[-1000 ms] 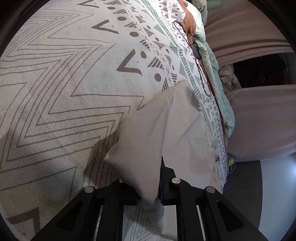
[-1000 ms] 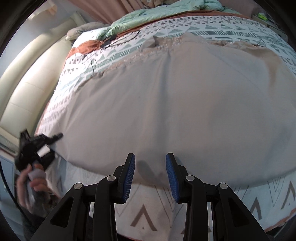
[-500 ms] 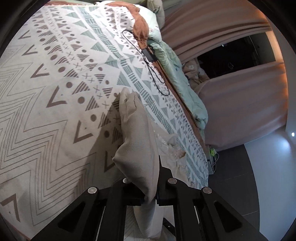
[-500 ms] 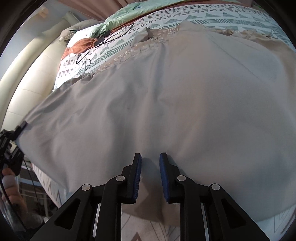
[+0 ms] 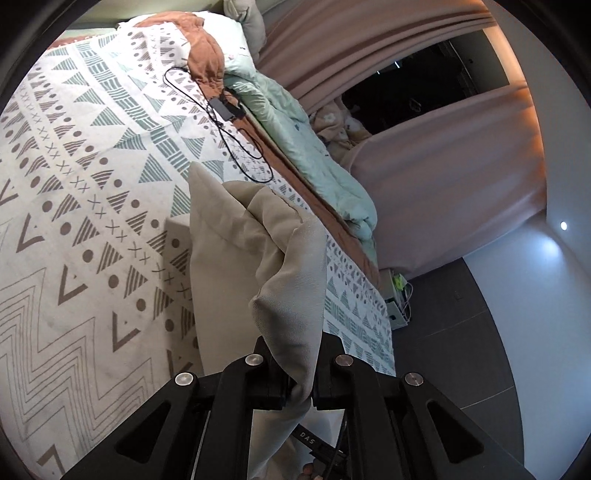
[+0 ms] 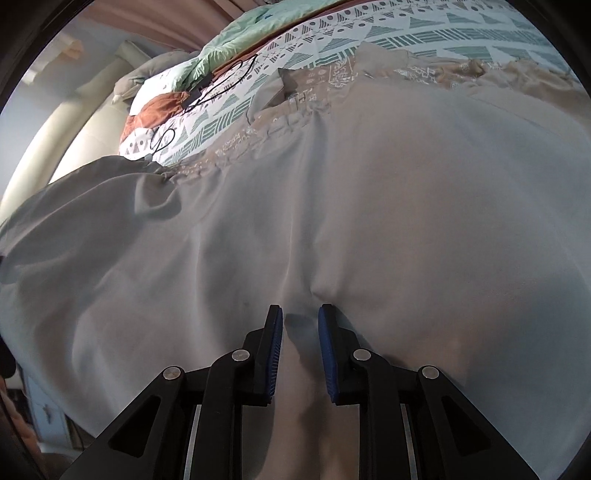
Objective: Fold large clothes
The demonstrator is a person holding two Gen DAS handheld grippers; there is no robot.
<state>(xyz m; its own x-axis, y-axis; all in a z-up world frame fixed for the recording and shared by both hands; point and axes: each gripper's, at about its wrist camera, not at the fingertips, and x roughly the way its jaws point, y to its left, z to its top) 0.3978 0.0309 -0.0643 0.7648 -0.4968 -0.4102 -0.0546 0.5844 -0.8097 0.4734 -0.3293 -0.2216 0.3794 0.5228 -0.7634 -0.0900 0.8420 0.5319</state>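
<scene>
1. While most of it lies spread over the patterned bedspread (image 5: 92, 229), the beige garment (image 6: 369, 221) is the largest thing in view: a broad cloth with an embroidered, gathered band along its far edge. It covers the middle of the bed (image 6: 461, 33), and its left side is raised off the surface.
2. Beyond it, a mint-green quilt (image 5: 317, 158) and a rust-coloured pillow (image 5: 205, 55) are bunched along the far side of the bed, with pinkish curtains (image 5: 443, 177) behind.
3. The left gripper (image 5: 299, 384) has its jaws closed tight on a bunched edge of the garment, which rises from the fingers in a tall, upright fold above the bedspread.
4. The right gripper (image 6: 300, 354) sits at the near edge of the garment with its blue-padded jaws narrow. A ridge of cloth runs between them, but I cannot tell whether the pads (image 6: 325, 354) actually pinch it.
5. A black cable and charger (image 5: 225, 107) lie on the bedspread near the pillow, apart from the garment.
6. Progress, as I judge it: early. No finished fold shows; one edge is lifted, so the first fold-over is only starting. Carrying that edge across, laying it flat, smoothing and further folds all remain.
</scene>
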